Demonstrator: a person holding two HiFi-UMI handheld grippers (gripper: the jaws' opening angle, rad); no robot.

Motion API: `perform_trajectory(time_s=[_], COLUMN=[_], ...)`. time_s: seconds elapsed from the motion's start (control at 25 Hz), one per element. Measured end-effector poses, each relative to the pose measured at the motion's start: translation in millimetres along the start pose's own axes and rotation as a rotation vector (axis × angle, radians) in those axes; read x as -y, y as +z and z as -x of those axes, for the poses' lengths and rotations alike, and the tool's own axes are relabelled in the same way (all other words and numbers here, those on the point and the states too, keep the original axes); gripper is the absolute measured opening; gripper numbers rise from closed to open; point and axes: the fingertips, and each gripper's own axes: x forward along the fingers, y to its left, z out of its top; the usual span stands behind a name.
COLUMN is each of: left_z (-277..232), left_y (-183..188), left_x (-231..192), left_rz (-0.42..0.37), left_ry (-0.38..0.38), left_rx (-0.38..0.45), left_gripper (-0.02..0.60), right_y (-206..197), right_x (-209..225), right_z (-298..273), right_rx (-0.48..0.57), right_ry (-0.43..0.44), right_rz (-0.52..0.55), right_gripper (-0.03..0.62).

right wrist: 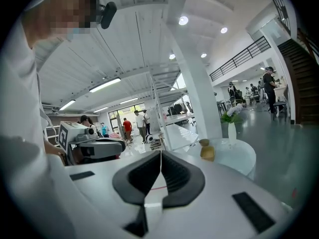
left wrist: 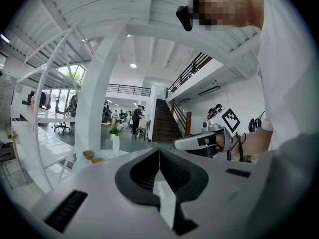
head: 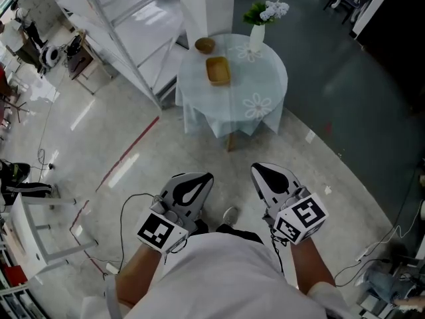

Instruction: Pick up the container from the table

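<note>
A square tan container (head: 218, 70) sits on a round table (head: 259, 102) with a pale floral cloth, far ahead of me. It shows small in the right gripper view (right wrist: 207, 153) and as a sliver in the left gripper view (left wrist: 97, 160). A small round brown bowl (head: 204, 44) lies behind it. My left gripper (head: 207, 177) and right gripper (head: 256, 169) hang close to my body over the floor, well short of the table. Both are shut with nothing between their jaws.
A white vase with flowers (head: 257, 35) stands at the table's back. A white shelving frame (head: 126, 25) and a pillar (head: 216, 5) rise to the table's left. Cables (head: 126, 211) trail on the floor by my left side. People stand in the distance.
</note>
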Motion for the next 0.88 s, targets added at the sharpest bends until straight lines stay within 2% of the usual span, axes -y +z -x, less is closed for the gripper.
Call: perform_trajectory(time_s=[0.4, 0.88], left_z=[-4.7, -23.9], left_y=[-23.3, -19.3], left_x=[11.3, 22.0], left_rz=[0.003, -0.016], left_ry=[0.054, 0.055], left_rx=[-0.05, -0.045], left_gripper=[0.021, 0.021], right_y=[-12.6, -22.5], right_x=[19.7, 44.4], right_z=[19.3, 28.9], right_rx=[-0.01, -0.013], right_ry=[0.014, -0.008], right_rz=[-0.009, -0.047], right_gripper=[0.023, 0.023])
